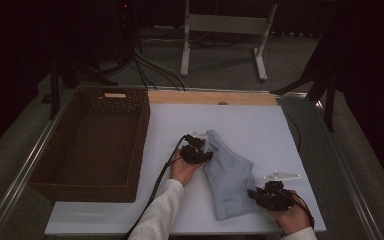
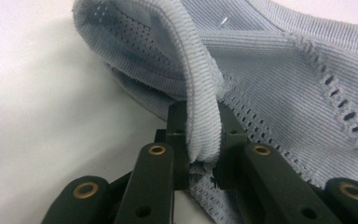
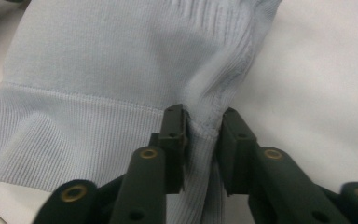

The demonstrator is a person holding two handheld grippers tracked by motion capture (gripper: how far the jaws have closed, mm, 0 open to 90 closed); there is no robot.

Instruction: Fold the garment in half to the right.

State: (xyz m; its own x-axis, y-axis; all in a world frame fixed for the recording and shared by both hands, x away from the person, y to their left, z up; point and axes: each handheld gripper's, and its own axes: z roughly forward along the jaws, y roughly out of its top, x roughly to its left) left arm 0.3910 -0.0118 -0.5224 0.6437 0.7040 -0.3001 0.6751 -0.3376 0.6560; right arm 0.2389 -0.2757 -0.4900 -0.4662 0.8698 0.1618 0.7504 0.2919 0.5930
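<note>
A pale blue knitted garment (image 1: 230,175) lies folded on the white board (image 1: 260,125). My left gripper (image 1: 203,151) is at the garment's left upper edge. In the left gripper view the left gripper (image 2: 200,135) is shut on a ribbed hem of the garment (image 2: 270,60), and the hem folds up between the jaws. My right gripper (image 1: 254,193) sits at the garment's lower right edge. In the right gripper view the right gripper (image 3: 204,126) pinches a bunched fold of the ribbed cloth (image 3: 98,60) between its pads.
A dark wicker basket (image 1: 141,130) stands on the left, touching the board's left side. A wooden strip (image 1: 215,97) runs along the board's far edge. Beyond the table are cables and a white stand (image 1: 225,30) on the floor.
</note>
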